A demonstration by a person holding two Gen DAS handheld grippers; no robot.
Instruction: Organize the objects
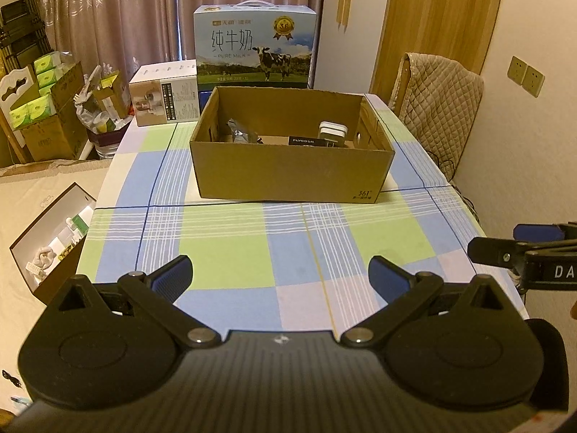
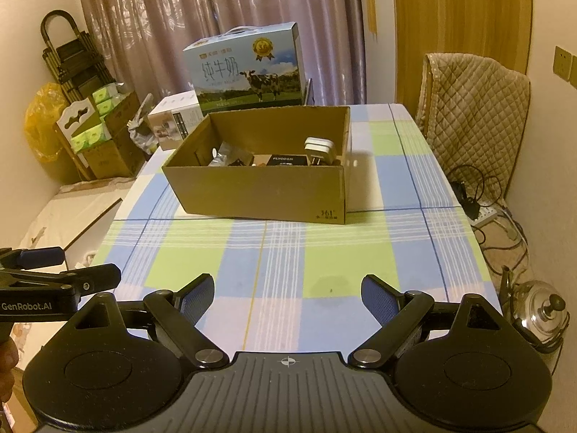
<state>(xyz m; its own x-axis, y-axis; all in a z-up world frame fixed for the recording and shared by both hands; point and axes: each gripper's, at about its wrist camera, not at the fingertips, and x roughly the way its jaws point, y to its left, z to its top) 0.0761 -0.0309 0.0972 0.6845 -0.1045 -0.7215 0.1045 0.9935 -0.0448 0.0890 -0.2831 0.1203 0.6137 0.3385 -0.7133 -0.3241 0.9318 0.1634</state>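
Note:
An open cardboard box (image 1: 288,173) (image 2: 259,191) stands in the middle of the checked tablecloth. Inside it lie a silver foil packet (image 1: 239,131) (image 2: 225,157), a black FLYCO box (image 1: 306,141) (image 2: 286,160) and a white plug adapter (image 1: 332,131) (image 2: 321,149). My left gripper (image 1: 281,274) is open and empty over the near part of the table. My right gripper (image 2: 288,296) is open and empty too, beside it. Each shows at the edge of the other's view: the right gripper (image 1: 505,245), the left gripper (image 2: 72,270).
A blue milk carton case (image 1: 254,47) (image 2: 249,68) and a white product box (image 1: 164,97) (image 2: 175,119) stand behind the cardboard box. A padded chair (image 1: 440,101) (image 2: 476,115) is at right. Cables and a kettle (image 2: 537,306) lie on the floor right; boxes (image 1: 47,108) stand left.

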